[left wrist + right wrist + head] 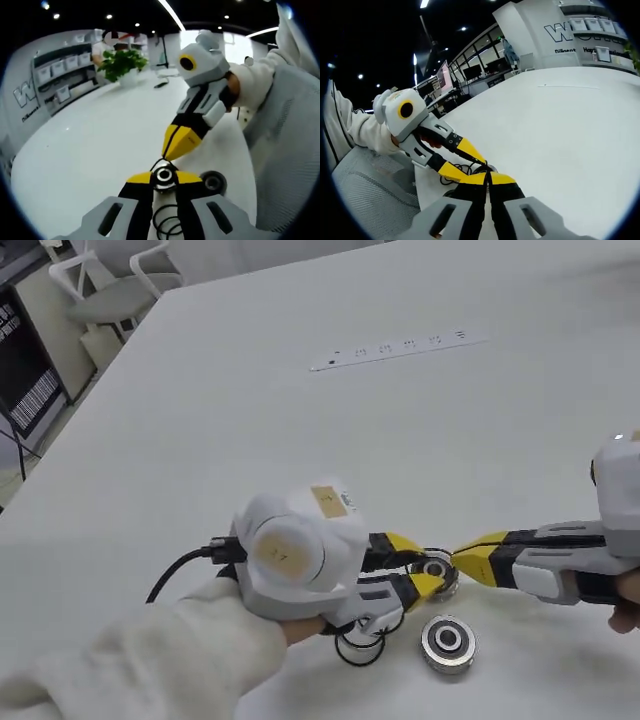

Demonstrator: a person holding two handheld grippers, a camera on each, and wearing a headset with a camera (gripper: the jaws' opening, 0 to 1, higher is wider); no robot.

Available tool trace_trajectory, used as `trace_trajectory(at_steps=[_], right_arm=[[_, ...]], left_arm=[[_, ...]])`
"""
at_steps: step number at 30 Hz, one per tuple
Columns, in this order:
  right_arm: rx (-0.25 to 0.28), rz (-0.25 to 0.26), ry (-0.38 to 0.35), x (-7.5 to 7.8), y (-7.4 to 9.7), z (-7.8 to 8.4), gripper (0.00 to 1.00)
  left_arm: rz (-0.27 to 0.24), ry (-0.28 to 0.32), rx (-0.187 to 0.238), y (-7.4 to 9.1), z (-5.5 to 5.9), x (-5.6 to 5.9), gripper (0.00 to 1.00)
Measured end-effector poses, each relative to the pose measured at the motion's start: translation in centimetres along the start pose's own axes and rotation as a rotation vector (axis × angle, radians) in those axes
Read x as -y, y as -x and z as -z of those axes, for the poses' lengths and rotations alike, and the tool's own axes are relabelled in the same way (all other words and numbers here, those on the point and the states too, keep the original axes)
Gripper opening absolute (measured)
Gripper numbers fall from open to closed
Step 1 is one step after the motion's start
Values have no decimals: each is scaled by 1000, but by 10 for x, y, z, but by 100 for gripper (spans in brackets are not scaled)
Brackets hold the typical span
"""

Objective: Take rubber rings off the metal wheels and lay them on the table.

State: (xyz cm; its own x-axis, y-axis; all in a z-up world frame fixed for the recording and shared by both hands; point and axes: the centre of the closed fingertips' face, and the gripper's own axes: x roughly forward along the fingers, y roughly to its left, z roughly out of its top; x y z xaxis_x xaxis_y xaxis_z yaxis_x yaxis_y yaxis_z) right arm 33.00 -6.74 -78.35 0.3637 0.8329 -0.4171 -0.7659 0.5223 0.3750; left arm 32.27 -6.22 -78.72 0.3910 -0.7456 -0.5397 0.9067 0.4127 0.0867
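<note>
My left gripper [430,572] is shut on a small metal wheel [437,567], held just above the white table [300,420]. In the left gripper view the wheel [164,175] sits clamped between the yellow tips of my left gripper [164,178]. My right gripper [458,557] comes in from the right. Its tips [166,154] are pinched together on the thin black rubber ring at the wheel's rim. In the right gripper view my right gripper [489,175] has its jaws closed tight against the wheel [481,169], facing the left gripper [474,168].
A second metal wheel [447,640] lies flat on the table near the front edge. Loose black rubber rings [360,647] lie beside it under the left gripper. A white strip [400,348] lies farther back. Chairs [110,285] stand beyond the table's left edge.
</note>
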Motion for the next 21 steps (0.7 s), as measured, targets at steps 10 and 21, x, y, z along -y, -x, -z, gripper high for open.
trace_trajectory(at_steps=[10,21], right_arm=[[27,19,-14,3,12,-8,0],[74,20,-30,-1,28,-22,0]], left_arm=[[22,-42,53,15,-28,10,34],[31,-63,85,59,-59,5,54]])
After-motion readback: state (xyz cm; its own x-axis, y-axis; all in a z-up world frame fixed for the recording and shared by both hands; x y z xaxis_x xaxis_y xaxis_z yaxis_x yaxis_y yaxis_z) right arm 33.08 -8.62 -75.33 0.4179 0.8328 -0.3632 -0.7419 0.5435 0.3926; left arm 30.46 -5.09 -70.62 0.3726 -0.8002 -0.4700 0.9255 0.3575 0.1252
